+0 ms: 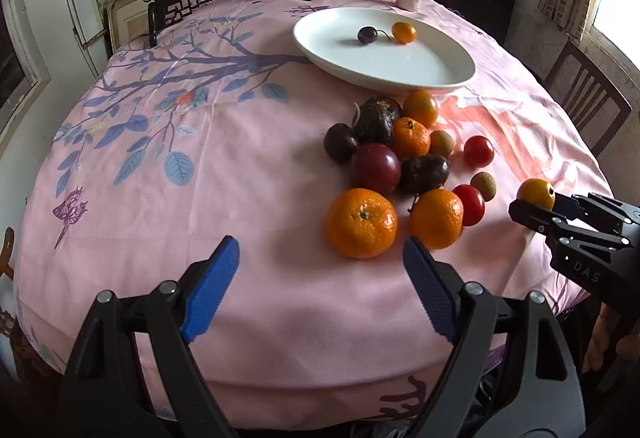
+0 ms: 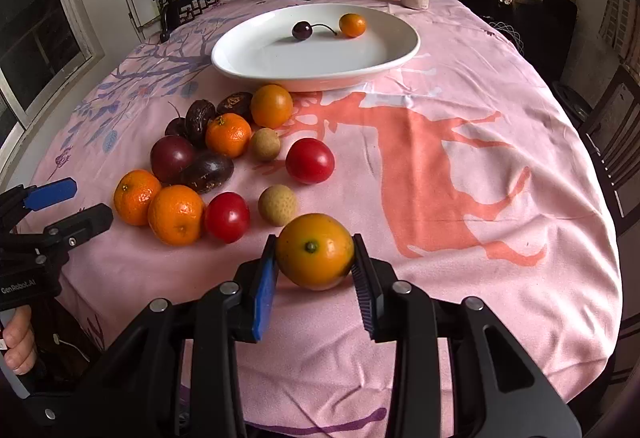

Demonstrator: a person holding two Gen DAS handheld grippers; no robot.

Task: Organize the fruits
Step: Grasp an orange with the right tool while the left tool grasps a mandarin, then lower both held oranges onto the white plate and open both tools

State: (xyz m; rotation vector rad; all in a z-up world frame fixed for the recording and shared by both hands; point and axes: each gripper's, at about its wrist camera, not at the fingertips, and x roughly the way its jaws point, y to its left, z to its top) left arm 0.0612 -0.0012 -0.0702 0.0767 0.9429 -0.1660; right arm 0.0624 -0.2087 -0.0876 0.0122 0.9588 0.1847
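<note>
Pink tablecloth [image 2: 480, 86], white plate [image 2: 248, 58] toward far edge. My right claw [image 2: 315, 262] clamps small orange [image 2: 314, 250] near front edge; left claw [image 1: 320, 262] spread wide, holding nothing, by fruit pile [image 1: 384, 162].

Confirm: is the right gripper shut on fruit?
Shut: right gripper clamps the small orange, both pads touching its sides.

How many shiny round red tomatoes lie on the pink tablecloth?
2. One shiny round red tomato sits right of the fruit pile; the other sits nearer, beside a tangerine. None seems hidden.
</note>
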